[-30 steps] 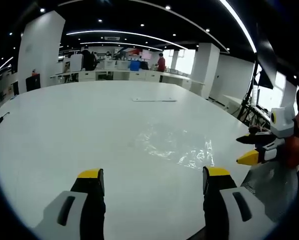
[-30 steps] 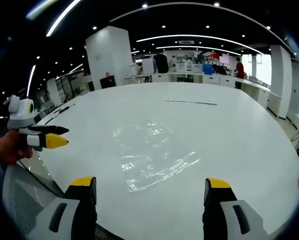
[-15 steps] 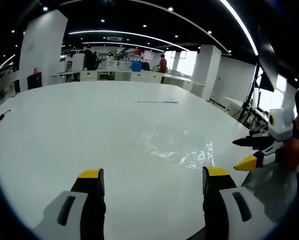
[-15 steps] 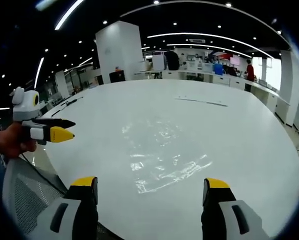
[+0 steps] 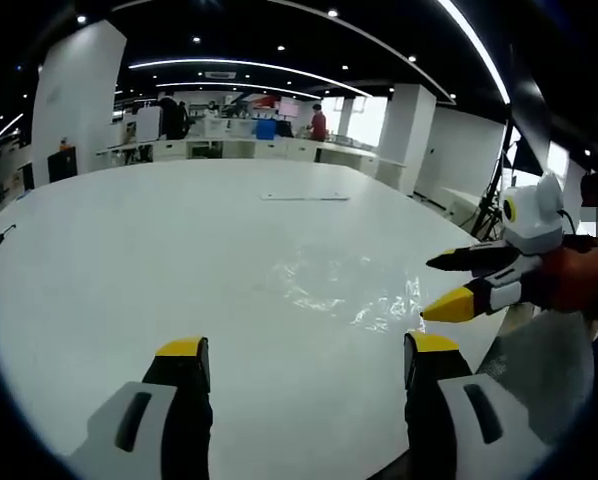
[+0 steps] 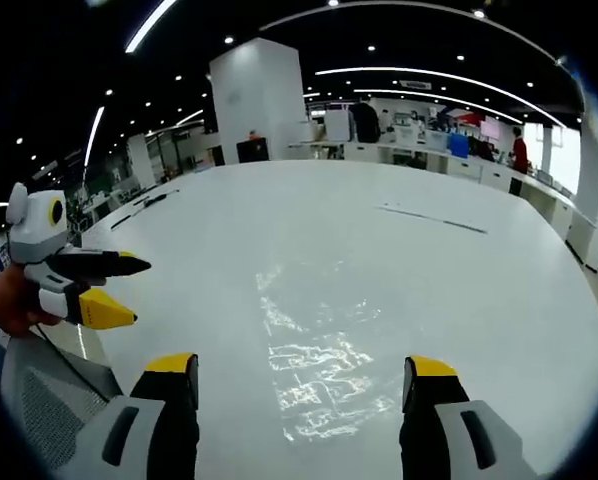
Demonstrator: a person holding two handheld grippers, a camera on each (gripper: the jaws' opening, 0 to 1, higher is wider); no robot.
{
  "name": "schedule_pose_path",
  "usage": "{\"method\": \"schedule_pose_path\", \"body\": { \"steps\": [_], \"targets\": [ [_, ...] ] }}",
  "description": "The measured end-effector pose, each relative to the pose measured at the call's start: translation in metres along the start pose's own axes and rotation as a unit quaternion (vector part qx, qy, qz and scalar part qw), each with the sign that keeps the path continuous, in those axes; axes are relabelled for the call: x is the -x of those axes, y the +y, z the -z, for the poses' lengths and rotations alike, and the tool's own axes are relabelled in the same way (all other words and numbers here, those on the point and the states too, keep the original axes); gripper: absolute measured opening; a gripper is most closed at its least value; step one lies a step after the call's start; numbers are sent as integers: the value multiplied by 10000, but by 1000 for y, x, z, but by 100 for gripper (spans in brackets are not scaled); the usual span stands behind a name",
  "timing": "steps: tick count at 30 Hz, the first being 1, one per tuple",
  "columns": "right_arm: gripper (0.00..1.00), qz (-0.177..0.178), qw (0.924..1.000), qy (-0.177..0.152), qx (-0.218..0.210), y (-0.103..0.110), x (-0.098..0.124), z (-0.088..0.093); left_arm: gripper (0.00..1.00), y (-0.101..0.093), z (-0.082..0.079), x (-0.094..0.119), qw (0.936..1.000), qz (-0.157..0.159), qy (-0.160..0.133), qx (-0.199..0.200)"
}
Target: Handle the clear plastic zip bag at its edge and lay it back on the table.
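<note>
Since a second ago the right hand-held gripper [image 5: 437,285] has pushed in over the table [image 5: 129,260], nearing the clear plastic zip bag [image 5: 354,290], which lies flat on it. Its jaws stand apart; the left hand-held gripper [image 6: 131,292] is also spread, clear of the bag.

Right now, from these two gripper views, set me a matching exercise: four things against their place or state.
Things:
1. clear zip bag
2. left gripper
3. right gripper
4. flat strip

Places or states:
A. jaws apart, zip bag just beyond its tips
B. far out on the white table, past the bag
C. lying crinkled and flat on the table
D. jaws apart, bare tabletop between its tips

Pairs: 1-C, 2-D, 3-A, 4-B
</note>
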State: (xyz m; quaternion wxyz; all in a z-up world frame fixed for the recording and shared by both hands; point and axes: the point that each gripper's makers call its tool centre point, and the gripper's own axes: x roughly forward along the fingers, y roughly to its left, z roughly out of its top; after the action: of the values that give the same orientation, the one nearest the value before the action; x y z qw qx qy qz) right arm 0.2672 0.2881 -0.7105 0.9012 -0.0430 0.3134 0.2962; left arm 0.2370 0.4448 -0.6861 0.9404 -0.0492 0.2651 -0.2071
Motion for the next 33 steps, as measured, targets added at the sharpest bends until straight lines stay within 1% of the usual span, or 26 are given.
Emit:
{"method": "schedule_pose_path", "body": {
  "steps": [3, 12, 14, 17, 20, 21, 24, 27, 32, 33],
  "targets": [
    [84, -84, 9999, 25, 64, 5, -10, -5, 79, 0, 2, 0, 10000, 24, 31, 60],
    [83, -291, 9993, 50, 231, 17, -35, -23, 79, -9, 8, -4, 9996, 162, 154, -167],
    [82, -329, 9991, 63, 252, 19, -40, -25, 79, -11, 9, -5, 9994, 197, 182, -199],
    [82, -409, 9986, 86, 323, 21, -52, -26, 78, -13, 10, -5, 9992, 239, 206, -249],
    [82, -459, 9983, 98, 332, 26, -58, -30, 78, -14, 11, -6, 9990, 254, 227, -282],
    [82, -480, 9982, 98, 334, 27, -64, -30, 78, -14, 12, -6, 9990, 254, 233, -285],
    [82, -545, 9977, 135, 376, 31, -71, -32, 78, -13, 11, -5, 9991, 237, 232, -265],
    [81, -574, 9974, 168, 390, 34, -78, -35, 78, -12, 11, -5, 9992, 219, 228, -226],
    [79, -545, 9978, 213, 304, 30, -99, -42, 78, -11, 11, -4, 9993, 203, 226, -200],
    [78, -534, 9979, 225, 297, 31, -101, -42, 78, -11, 11, -4, 9993, 202, 229, -200]
  ]
}}
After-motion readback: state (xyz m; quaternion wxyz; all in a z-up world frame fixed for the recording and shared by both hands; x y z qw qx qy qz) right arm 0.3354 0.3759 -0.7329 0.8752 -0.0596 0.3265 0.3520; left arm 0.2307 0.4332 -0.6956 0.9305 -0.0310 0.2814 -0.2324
